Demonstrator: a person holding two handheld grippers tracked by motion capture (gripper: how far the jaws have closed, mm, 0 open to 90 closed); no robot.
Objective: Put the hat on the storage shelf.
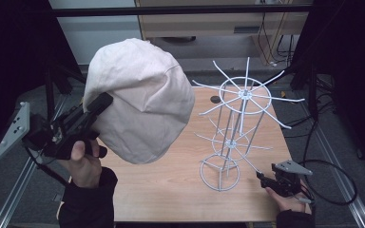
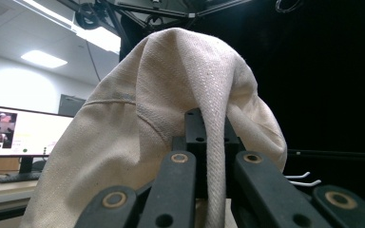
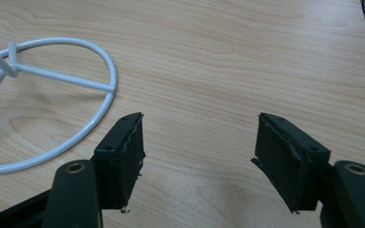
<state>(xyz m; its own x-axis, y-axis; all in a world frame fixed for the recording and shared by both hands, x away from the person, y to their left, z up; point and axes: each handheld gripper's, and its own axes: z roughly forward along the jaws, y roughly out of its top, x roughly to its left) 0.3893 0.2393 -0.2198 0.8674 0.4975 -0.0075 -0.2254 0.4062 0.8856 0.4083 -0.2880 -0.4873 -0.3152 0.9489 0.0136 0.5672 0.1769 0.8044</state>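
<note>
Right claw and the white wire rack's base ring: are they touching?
Apart. The right gripper view shows bare table between the open right claw and the ring.

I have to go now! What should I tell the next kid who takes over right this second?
Left gripper: shut on the cream cloth hat, holding it up above the wooden table.
Right gripper: open, nothing in it, low over the table beside the base ring of the white wire rack.
Done: hat lifted.
Left: probably hang the hat on the rack; none is on it yet.
</note>
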